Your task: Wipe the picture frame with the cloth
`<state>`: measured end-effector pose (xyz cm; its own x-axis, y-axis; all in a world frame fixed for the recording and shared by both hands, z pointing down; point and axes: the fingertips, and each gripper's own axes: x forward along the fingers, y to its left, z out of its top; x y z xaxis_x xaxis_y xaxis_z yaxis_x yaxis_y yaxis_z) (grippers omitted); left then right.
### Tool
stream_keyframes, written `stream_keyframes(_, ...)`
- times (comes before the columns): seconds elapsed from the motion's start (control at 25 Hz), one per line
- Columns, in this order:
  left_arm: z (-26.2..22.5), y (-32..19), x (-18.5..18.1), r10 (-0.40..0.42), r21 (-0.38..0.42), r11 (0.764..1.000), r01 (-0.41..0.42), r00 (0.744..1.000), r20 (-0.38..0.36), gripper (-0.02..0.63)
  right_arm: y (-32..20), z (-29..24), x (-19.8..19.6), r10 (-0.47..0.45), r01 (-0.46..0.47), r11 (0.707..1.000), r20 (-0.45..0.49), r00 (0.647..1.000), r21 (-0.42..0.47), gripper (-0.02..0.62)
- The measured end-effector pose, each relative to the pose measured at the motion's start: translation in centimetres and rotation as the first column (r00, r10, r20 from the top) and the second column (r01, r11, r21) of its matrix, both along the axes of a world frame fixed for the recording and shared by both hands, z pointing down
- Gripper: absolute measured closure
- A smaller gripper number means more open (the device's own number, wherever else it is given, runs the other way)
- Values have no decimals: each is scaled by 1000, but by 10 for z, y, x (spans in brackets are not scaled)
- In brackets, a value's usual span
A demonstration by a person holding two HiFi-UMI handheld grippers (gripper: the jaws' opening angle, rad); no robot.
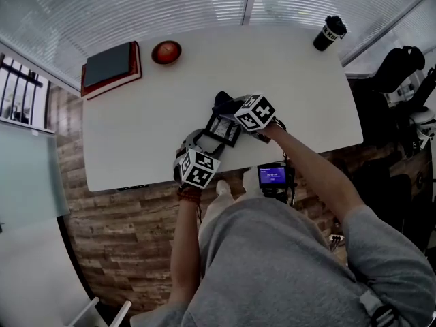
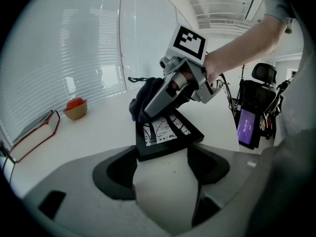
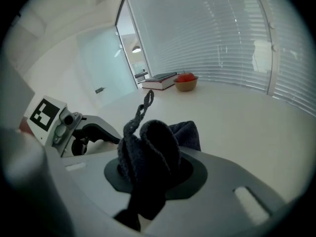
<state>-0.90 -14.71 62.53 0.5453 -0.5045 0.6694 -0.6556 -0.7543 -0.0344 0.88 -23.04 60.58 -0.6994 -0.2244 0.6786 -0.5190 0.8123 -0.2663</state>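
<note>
A white table (image 1: 143, 128) stands beside blinded windows, with a book (image 1: 111, 67), a bowl (image 1: 166, 52) and a cup (image 1: 330, 33) out of the way along its far side. The left gripper (image 2: 163, 154) pinches the near edge of the picture frame (image 2: 165, 131) and holds it face up, which seems meant to steady it for rubbing. The right gripper (image 3: 153, 174) is clamped on the dark cloth (image 3: 150, 144), which is bunched into a pad against the frame's far end. All this is over the table's front middle.
</note>
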Motion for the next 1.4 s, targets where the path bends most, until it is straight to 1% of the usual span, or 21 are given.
stream_keyframes(0.28, -1, -1, 0, 2, 3, 1000, -2, 1000, -1, 275, 21, -1, -14, -62, 62, 997, -2, 998, -49, 491)
stream_keyframes(0.48, 0, 0, 1, 1, 4, 1000, -1, 1000, 0, 275, 31, 0, -19, -72, 72, 994, 4, 997, -77, 491)
stream_keyframes(0.6, 0, 0, 0, -1, 5, 1000, 1, 1000, 2, 275, 40, -1, -25, -102, 102, 990, 5, 995, -100, 491)
stream_keyframes(0.84, 0, 0, 2, 3, 8, 1000, -3, 1000, 1, 275, 58, 0, -35, -133, 134, 978, 17, 991, -159, 492)
stream_keyframes(1.2, 1, 0, 2, 5, 9, 1000, -5, 1000, 1, 275, 64, 1, -37, -124, 127, 978, 27, 992, -168, 492)
stream_keyframes(1.4, 0, 0, 1, 4, 16, 1000, -4, 1000, 5, 276, 68, -4, -38, -136, 146, 975, 70, 988, -168, 491)
